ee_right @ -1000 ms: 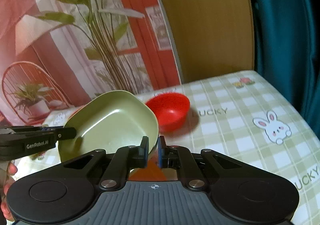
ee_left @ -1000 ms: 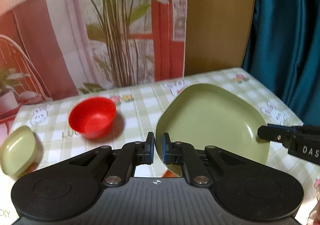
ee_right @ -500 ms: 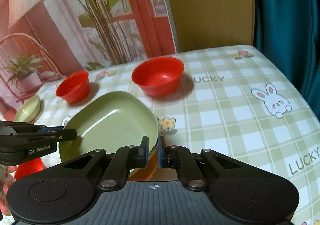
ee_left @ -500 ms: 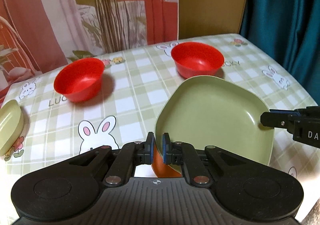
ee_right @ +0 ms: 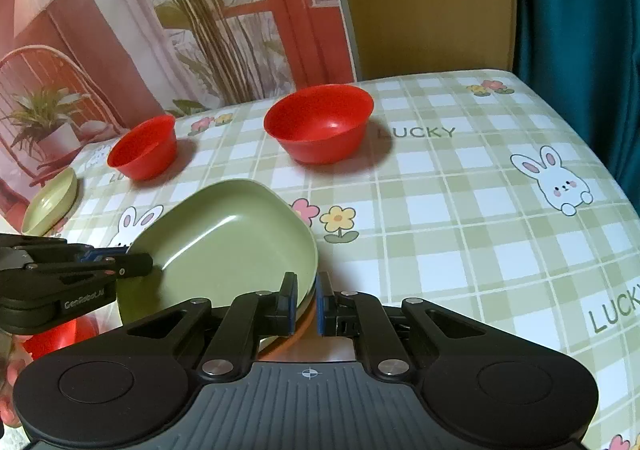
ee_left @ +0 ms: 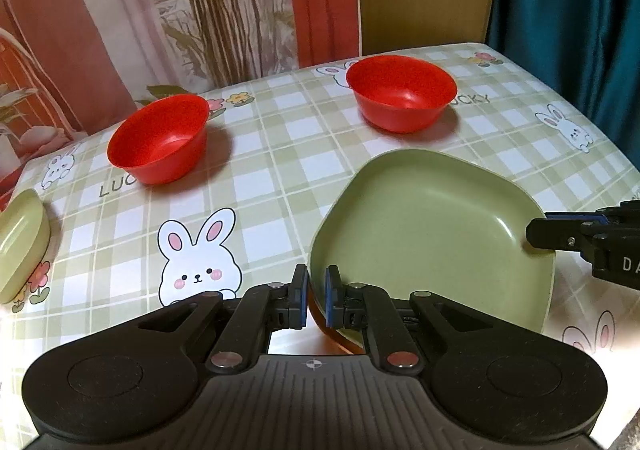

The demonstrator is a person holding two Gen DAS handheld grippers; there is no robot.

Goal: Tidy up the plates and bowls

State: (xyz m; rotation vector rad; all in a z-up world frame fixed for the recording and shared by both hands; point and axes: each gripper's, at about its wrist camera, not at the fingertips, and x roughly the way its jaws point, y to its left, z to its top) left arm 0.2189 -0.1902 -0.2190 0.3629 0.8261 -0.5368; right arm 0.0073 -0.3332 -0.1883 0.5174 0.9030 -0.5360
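A square green plate (ee_left: 432, 226) is held between both grippers, low over the near part of the table. My left gripper (ee_left: 317, 298) is shut on its near-left rim. My right gripper (ee_right: 306, 304) is shut on its opposite rim; the plate also shows in the right wrist view (ee_right: 228, 246). An orange plate edge (ee_left: 340, 340) shows just beneath the green plate, also in the right wrist view (ee_right: 294, 334). Two red bowls stand farther back: a small one (ee_left: 160, 140) at left and a larger one (ee_left: 402, 98) at right.
A small green dish (ee_left: 20, 242) sits at the table's left edge. The table (ee_left: 280, 170) has a checked bunny cloth. A red object (ee_right: 60, 338) shows under the left gripper in the right wrist view. A teal curtain (ee_left: 568, 10) hangs at right.
Both grippers have lowered the green plate toward the table. The views tilted down, so the larger red bowl and more tablecloth came into sight.
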